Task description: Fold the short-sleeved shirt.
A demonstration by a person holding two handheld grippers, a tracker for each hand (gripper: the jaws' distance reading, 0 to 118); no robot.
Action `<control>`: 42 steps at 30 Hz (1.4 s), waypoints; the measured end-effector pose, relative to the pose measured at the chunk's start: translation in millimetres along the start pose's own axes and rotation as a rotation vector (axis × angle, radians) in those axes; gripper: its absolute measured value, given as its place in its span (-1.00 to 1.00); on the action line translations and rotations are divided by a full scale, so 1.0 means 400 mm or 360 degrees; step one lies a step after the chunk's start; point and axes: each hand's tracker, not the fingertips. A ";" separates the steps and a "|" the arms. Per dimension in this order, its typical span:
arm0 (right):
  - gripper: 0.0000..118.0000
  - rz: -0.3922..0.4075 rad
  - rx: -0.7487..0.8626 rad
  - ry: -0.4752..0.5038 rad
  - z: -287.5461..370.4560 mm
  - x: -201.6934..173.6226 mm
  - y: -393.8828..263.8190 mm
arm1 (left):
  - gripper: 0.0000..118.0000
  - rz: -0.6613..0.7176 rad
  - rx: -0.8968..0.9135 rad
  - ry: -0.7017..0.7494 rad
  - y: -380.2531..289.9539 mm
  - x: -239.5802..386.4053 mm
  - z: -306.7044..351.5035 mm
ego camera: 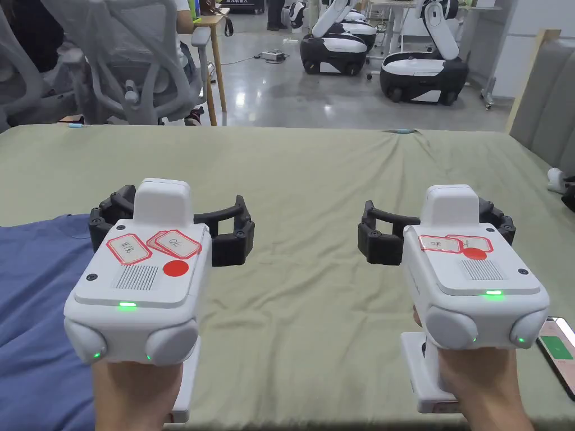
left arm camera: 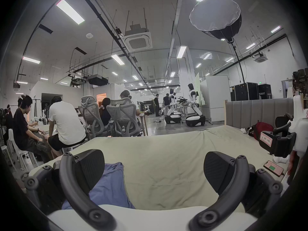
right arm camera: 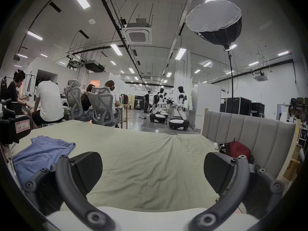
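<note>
One soft blue short-sleeved cotton shirt [ego camera: 33,314] lies rumpled at the left edge of the pale green bedsheet [ego camera: 314,179], partly off the head view, so its full layout is hard to judge. The left gripper [ego camera: 177,227] hovers above its near edge, jaws spread wide and grasping nothing; the right gripper [ego camera: 435,227], equally released, hangs over bare sheet well apart from the garment. Reaching blind risks pinching the sheet along with the shirt, or catching a single layer and dragging it crooked. A black smartphone [ego camera: 558,351] lying near the right hand could get knocked.
</note>
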 end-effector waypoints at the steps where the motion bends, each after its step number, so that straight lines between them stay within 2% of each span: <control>1: 1.00 -0.0003 -0.0001 0.0003 0.000 0.001 0.000 | 1.00 -0.0002 0.0000 -0.0001 0.000 0.000 0.001; 25: 1.00 0.0038 0.0013 -0.0019 0.003 0.004 0.009 | 1.00 -0.0004 0.0030 -0.0013 0.012 -0.002 0.003; 30: 1.00 0.0004 0.0039 -0.0023 0.006 0.013 0.005 | 1.00 -0.0008 0.0025 -0.0008 0.007 -0.001 0.004; 37: 1.00 0.0056 0.0037 -0.0025 0.008 0.001 0.005 | 1.00 -0.0007 0.0039 0.0008 0.001 -0.002 0.006; 42: 1.00 0.0029 0.0024 -0.0015 0.006 -0.003 0.001 | 1.00 -0.0014 0.0039 0.0009 -0.003 -0.003 0.007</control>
